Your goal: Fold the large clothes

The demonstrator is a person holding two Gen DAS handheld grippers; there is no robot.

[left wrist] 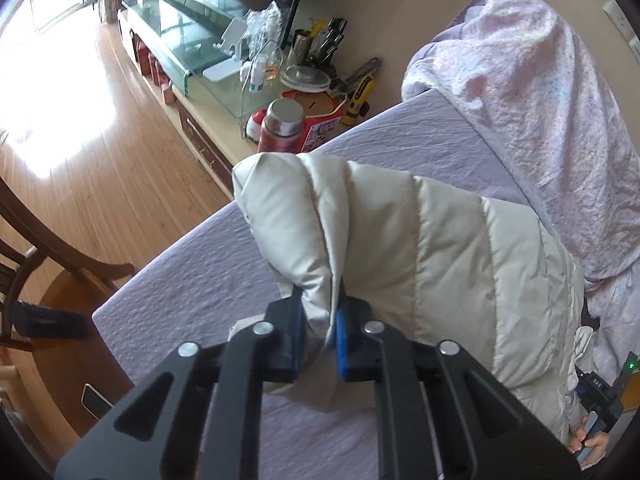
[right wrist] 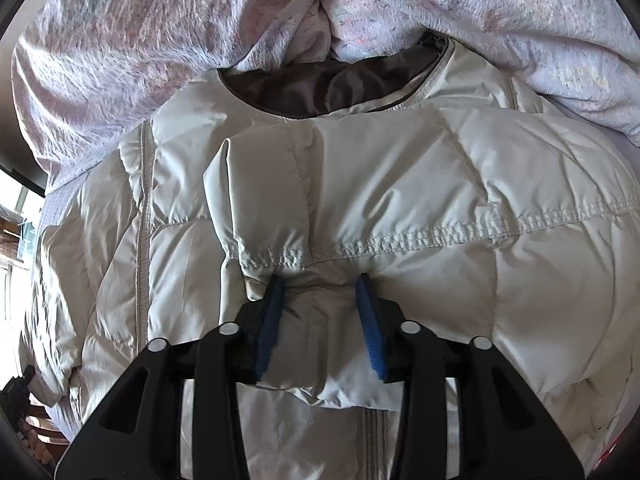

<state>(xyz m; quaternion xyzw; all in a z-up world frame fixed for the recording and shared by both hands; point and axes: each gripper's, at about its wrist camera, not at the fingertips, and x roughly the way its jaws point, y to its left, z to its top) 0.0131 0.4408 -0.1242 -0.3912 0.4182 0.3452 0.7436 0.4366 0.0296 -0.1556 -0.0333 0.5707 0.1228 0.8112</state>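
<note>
Because the cream puffer jacket [right wrist: 400, 184] is bulky and slippery, both grippers hold it by gathered fabric rather than flat edges. It lies on the bed [left wrist: 200, 280], over a lilac sheet, collar end toward the rumpled duvet [right wrist: 120, 40], grey lining showing at the neck opening.

Left gripper [left wrist: 318, 312]: fingers [left wrist: 342, 340] pressed nearly together, pinching a thin fold at the end of the sleeve [left wrist: 320, 216]. Sleeve is lifted off the sheet and arches away from the body of the jacket. Likely reason: holding the cuff end gives control of the whole sleeve so it can be swung across the chest.

Right gripper [right wrist: 320, 292]: blue fingers [right wrist: 370, 328] partly spread, with a puffed wad of jacket near a stitched seam bunched between them. Pads appear to press the padding from both sides; the down filling keeps them apart. Judged purpose: anchoring or carrying a folded-over panel so it doesn't spring back.

Jacket sits near the bed's edge. Beyond the bed, a cluttered low cabinet [left wrist: 208, 148] with a red flask [left wrist: 282, 128]; not involved.

Step in hand, as judged: tucking sleeves inward before folding the body. Risk: the padding may spring open once released.
</note>
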